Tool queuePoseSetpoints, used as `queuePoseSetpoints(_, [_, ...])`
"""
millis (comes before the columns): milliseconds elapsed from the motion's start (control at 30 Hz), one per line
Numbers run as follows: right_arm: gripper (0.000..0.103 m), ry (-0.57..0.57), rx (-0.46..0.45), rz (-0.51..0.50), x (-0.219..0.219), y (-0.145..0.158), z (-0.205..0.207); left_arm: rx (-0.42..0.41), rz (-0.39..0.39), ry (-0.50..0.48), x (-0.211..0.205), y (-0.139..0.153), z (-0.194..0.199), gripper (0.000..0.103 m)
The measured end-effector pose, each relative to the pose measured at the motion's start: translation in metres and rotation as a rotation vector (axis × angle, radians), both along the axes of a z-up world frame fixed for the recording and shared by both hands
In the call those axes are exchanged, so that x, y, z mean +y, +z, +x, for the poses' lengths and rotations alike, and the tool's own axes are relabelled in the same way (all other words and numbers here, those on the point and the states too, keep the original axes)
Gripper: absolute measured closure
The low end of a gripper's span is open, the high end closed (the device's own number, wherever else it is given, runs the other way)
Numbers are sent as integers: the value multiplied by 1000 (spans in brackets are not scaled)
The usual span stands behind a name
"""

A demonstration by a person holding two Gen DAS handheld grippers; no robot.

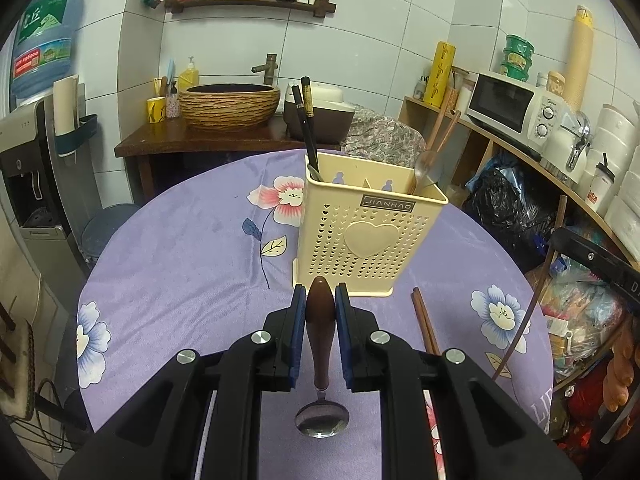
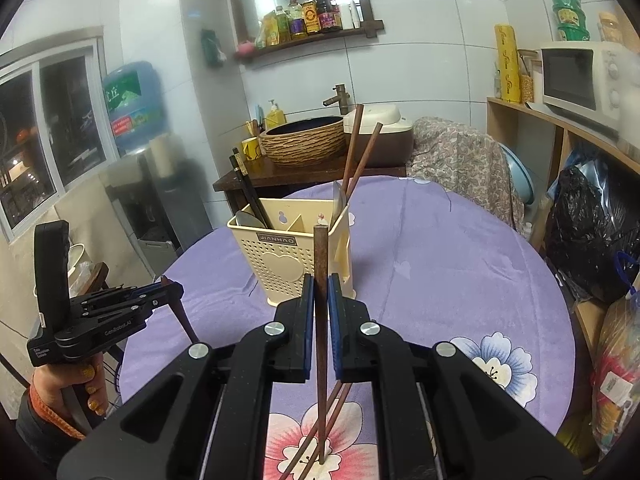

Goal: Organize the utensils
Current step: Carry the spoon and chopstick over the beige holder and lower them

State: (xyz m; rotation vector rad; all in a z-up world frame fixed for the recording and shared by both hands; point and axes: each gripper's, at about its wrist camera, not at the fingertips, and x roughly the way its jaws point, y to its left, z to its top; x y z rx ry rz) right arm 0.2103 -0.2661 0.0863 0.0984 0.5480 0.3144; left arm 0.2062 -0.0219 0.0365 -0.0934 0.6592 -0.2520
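A cream perforated utensil holder (image 1: pixel 366 224) stands on the purple flowered tablecloth (image 1: pixel 180 248); it also shows in the right wrist view (image 2: pixel 296 256). It holds black chopsticks (image 1: pixel 308 128) on its left side and a wooden-handled spoon (image 1: pixel 430 160) on its right. My left gripper (image 1: pixel 320 300) is shut on a spoon with a brown handle (image 1: pixel 320 336), bowl pointing down toward the camera, just in front of the holder. My right gripper (image 2: pixel 320 292) is shut on a brown chopstick (image 2: pixel 320 320) held upright, its tip on the cloth. Two more brown chopsticks (image 2: pixel 324 428) lie under it.
A wash basin (image 1: pixel 230 106) and rice cooker (image 1: pixel 320 114) stand on a dark cabinet behind the table. A shelf with a microwave (image 1: pixel 516 110) runs along the right. Bags (image 1: pixel 512 204) crowd the floor at the right. A water dispenser (image 1: pixel 36 152) stands left.
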Motion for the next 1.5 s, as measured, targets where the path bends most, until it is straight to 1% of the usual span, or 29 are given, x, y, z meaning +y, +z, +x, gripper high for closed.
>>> queuePoseSetpoints(200, [95, 2, -2, -4, 2, -1, -1, -5, -1, -1, 0, 0, -2, 87])
queuePoseSetpoints(400, [95, 19, -10, 13, 2, 3, -3, -13, -18, -20, 4, 9, 0, 87])
queuePoseSetpoints(533, [95, 30, -22, 18, 3, 10, -3, -26, -22, -27, 4, 17, 2, 87])
queuePoseSetpoints(733, [95, 61, -42, 11, 14, 30, 1, -43, -43, -57, 3, 33, 8, 87])
queuePoseSetpoints(867, [95, 88, -67, 19, 21, 53, 6, -73, -48, -72, 3, 56, 12, 87])
queuePoseSetpoints(967, [95, 97, -107, 22, 27, 79, 14, -107, -58, -92, 2, 86, 20, 87])
queuePoseSetpoints(1033, [95, 85, -149, 11, 33, 100, 23, -125, -71, -101, 1, 106, 27, 87])
queuePoseSetpoints(1100, [95, 77, -171, 12, 37, 118, 31, -155, -72, -98, -3, 126, 36, 87])
queuePoseSetpoints(1200, [95, 43, -223, 15, 41, 146, 48, -193, -68, -93, -10, 148, 47, 87])
queuePoseSetpoints(1267, [95, 11, -256, 7, 42, 158, 58, -217, -84, -82, -13, 161, 59, 87])
queuePoseSetpoints(1333, [95, -17, -280, 18, 41, 164, 69, -226, -91, -71, -15, 166, 69, 87])
queuePoseSetpoints(1400, [95, -42, -293, 10, 42, 164, 78, -238, -77, -53, -20, 166, 79, 87])
queuePoseSetpoints(1500, [95, -71, -296, 7, 43, 153, 91, -228, -53, -23, -28, 151, 97, 87])
